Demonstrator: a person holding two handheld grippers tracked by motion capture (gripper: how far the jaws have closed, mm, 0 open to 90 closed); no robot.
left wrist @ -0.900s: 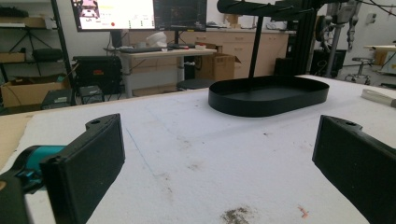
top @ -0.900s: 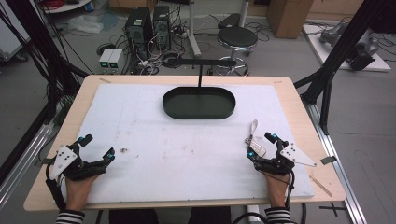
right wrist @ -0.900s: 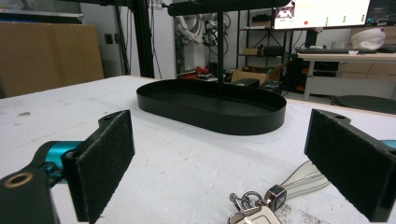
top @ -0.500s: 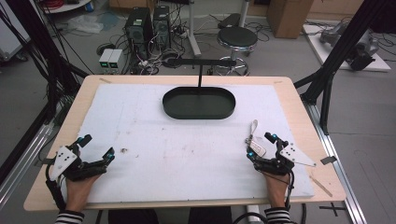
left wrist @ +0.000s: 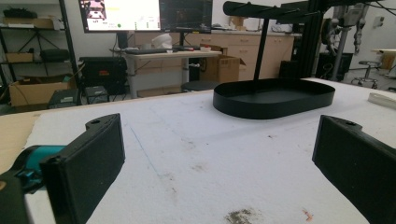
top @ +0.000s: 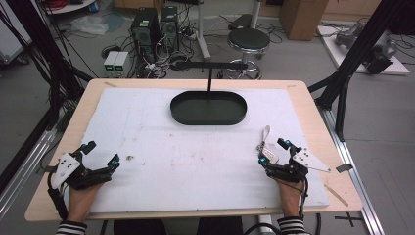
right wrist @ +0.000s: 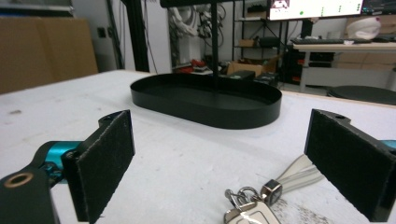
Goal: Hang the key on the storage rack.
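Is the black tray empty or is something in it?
Empty. The tray shows a bare black floor in the high view; the keys lie outside it on the white mat.

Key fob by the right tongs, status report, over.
Both tongs open: left tongs empty, right tongs straddling the key fob, pads off it. Fob flat on the white mat, strap toward the black tray. Nothing in the way.

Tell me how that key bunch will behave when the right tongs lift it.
The keys will likely dangle and swing, since loose rings join the fob and the strap. The strap looks floppy and would probably trail. The smooth metal parts may slip between the pads.
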